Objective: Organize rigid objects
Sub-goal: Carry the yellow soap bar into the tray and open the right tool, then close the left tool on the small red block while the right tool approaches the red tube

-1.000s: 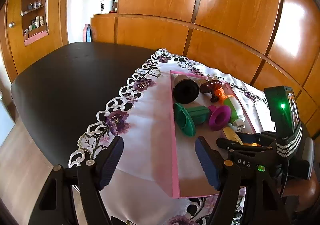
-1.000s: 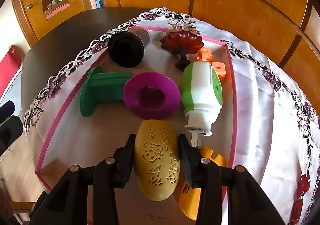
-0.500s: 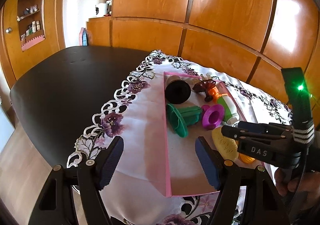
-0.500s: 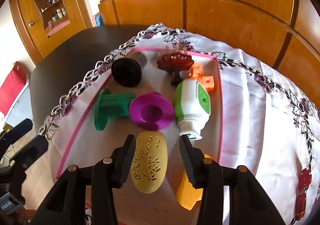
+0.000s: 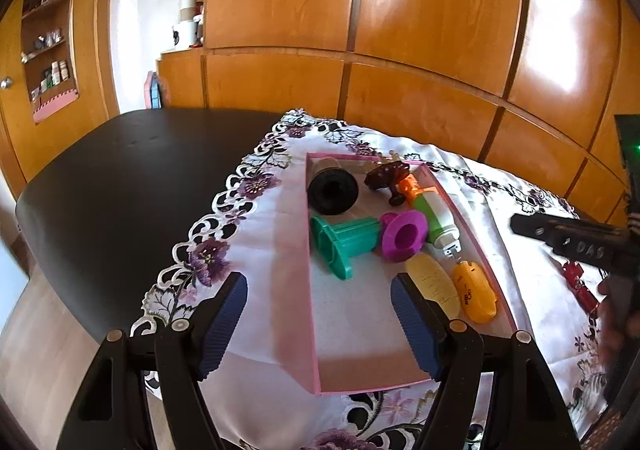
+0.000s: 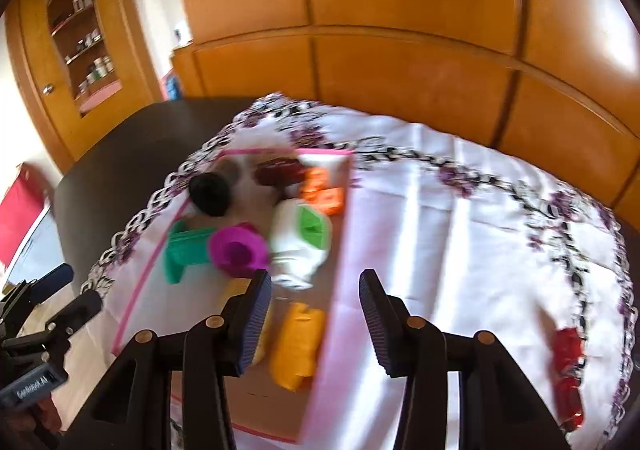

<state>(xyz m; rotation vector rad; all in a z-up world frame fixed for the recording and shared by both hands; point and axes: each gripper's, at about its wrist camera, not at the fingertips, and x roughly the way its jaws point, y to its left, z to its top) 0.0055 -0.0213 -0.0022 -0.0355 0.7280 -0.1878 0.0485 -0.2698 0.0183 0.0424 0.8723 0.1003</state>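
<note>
The pink-rimmed tray [image 5: 460, 210] lies on the embroidered cloth [image 5: 256, 234] at the bench's [image 5: 120, 178] right end. Inside it, the yellow patterned oval [image 5: 434, 286] lies flat near the tray's near right corner, its long axis running from the near edge toward the far edge, parallel to the orange piece [image 5: 476, 294] just beside it on the tray's right wall. The green spool [image 5: 344, 244] lies on its side, axis across the tray, its far end meeting the purple funnel [image 5: 402, 234].

The right hand-held gripper [image 6: 316, 322] is released, nothing between its jaws — they have just been opening. It hangs above the tray's right wall; its view is blurred, and its left finger covers most of the yellow oval. The left hand-held gripper [image 5: 320, 326] is also released and empty, over the tray's near left wall. A red thing [image 5: 578, 286] lies on the cloth near the right edge — too small to tell.
</note>
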